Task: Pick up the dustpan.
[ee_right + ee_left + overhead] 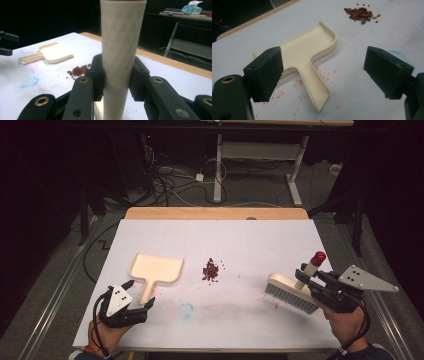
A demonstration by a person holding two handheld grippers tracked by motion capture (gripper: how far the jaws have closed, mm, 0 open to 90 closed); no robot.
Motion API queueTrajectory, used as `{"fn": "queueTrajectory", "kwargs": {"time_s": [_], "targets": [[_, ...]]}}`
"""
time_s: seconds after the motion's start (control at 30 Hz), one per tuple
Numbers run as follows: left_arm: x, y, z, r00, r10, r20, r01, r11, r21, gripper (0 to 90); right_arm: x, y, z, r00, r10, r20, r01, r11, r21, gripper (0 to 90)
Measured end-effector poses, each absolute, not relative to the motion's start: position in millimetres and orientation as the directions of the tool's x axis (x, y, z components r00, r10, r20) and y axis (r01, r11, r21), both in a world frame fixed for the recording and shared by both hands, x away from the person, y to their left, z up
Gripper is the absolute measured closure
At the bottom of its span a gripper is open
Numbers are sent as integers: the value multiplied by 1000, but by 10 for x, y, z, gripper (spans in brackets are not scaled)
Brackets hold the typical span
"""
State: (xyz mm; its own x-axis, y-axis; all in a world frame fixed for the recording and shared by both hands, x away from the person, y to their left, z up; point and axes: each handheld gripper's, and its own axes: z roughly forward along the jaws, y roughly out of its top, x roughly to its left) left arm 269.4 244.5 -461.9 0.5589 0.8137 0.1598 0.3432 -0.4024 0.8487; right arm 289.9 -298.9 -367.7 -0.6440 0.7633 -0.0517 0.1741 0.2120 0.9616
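Observation:
A cream dustpan (156,269) lies flat on the white table, left of centre, its handle pointing toward me. My left gripper (145,306) hovers open at the handle's end; in the left gripper view the dustpan handle (318,91) lies between the spread jaws, touching neither. A small pile of dark red beans (210,269) sits mid-table, also seen past the pan as beans (360,13). My right gripper (312,282) is shut on the cream, red-tipped handle (121,50) of a brush (291,292), whose grey bristles rest on the table at the right.
A faint blue smudge (186,310) marks the table near the front, and red specks (299,96) lie around the pan's handle. The table's wooden far edge (215,213) borders a dark floor with cables and a desk frame (218,165).

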Motion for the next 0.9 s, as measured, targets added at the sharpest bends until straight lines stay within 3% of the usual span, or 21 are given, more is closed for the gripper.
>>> {"fn": "queueTrajectory", "kwargs": {"time_s": [0.3, 0.57, 0.9], "targets": [[2727, 2416, -4672, 567, 810, 151, 374, -417, 828, 155, 2930, -2992, -3664, -643, 764, -47, 173, 205, 963, 699], [2791, 2441, -4681, 565, 818, 107, 461, -421, 781, 161, 2963, -2926, -3695, -663, 747, -53, 175, 224, 959, 698], [3200, 2477, -4795, 438, 898, -40, 692, -309, 653, 196, 2989, -2921, -3717, -661, 748, -63, 180, 240, 954, 699]]}}
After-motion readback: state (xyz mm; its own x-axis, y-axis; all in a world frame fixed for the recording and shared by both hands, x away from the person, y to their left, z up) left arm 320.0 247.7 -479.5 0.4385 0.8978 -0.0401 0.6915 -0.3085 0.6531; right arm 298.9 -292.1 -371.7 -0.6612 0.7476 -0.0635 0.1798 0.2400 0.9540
